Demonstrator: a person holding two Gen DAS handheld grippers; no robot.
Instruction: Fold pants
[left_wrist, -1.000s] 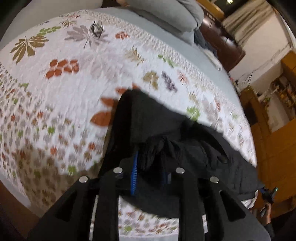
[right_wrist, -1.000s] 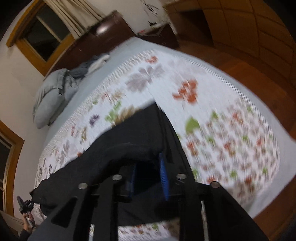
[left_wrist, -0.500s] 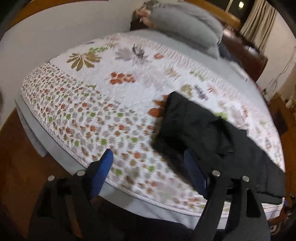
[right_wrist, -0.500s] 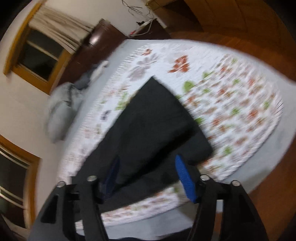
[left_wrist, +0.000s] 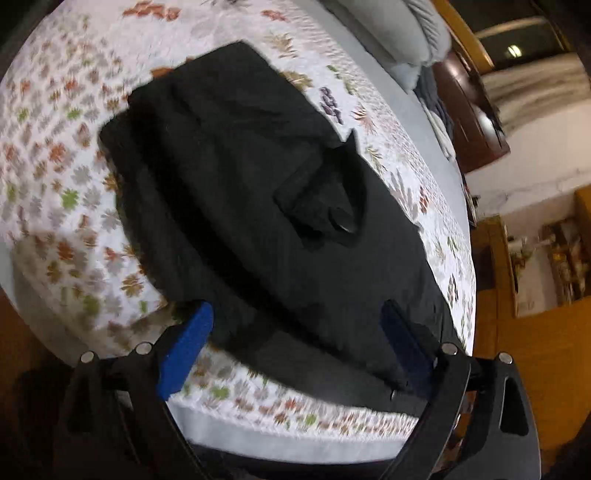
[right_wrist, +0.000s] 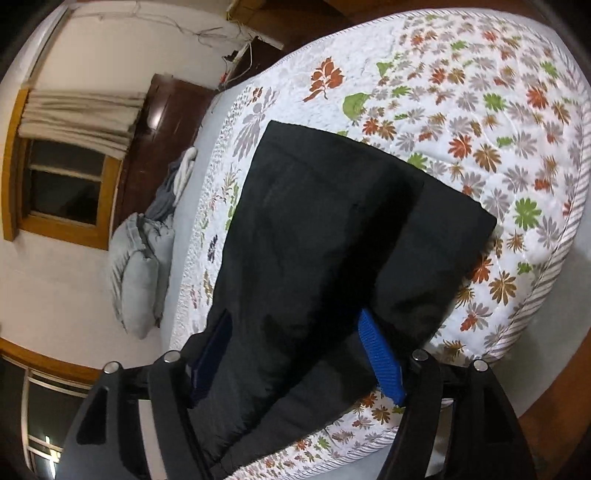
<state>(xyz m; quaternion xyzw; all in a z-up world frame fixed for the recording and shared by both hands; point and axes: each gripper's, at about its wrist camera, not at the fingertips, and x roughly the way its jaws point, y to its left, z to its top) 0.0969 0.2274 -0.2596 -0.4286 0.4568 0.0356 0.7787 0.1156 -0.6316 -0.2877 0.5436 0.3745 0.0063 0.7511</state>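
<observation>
Both claws let go of pants (left_wrist: 258, 192), jaws opening, fabric now flat

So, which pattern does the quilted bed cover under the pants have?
White quilted bed cover printed with orange, green, grey and brown leaves; clearest in the right wrist view.

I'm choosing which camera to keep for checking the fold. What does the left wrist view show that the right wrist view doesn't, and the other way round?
Only the left wrist view shows the bunched lump of fabric standing up on the black pants, plus the left gripper, jaws opening, pads off the cloth.

Only the right wrist view shows the wood-framed window with its beige curtain, plus the right gripper, jaws opening.

Both show the black pants folded on the white leaf-patterned quilt and the grey pillows.
</observation>
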